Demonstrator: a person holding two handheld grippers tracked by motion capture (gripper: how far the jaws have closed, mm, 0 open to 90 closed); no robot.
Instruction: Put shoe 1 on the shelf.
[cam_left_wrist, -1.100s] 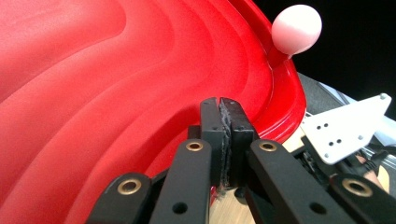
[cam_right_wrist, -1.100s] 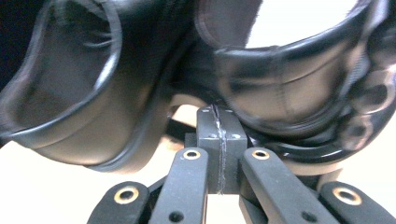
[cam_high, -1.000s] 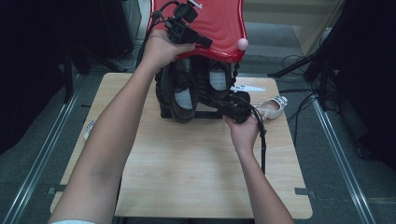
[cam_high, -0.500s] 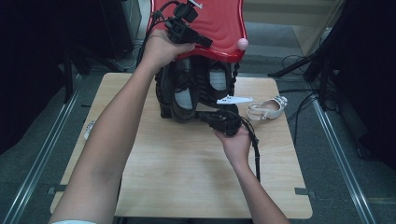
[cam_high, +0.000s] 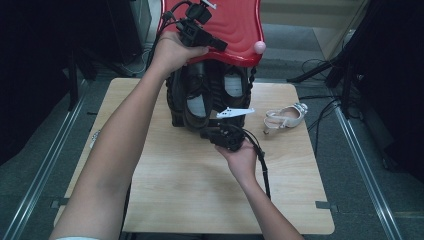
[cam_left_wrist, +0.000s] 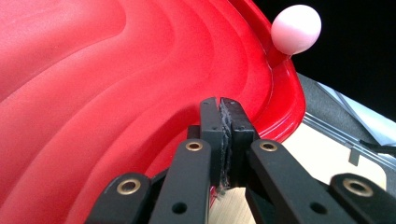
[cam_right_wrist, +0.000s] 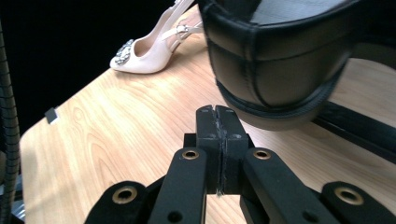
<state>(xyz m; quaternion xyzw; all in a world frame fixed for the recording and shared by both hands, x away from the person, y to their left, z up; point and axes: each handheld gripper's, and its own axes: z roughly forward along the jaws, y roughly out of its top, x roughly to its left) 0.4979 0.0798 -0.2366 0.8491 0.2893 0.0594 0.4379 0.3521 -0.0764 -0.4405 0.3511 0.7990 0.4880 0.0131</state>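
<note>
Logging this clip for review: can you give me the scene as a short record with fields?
Surface: wooden table
Main item: black shoe rack with a red lid
Left gripper: jaws shut, against the red lid
Right gripper: jaws shut, empty, just in front of a black shoe
Loose item: white slingback heel lying on the table beside the rack

A glossy red moulded lid (cam_high: 235, 25), ribbed in stepped contours, is raised above a black shoe rack (cam_high: 210, 95). A pink ball knob (cam_high: 259, 47) is fixed at its front corner. A black shoe (cam_right_wrist: 280, 60) is held on the rack.
</note>
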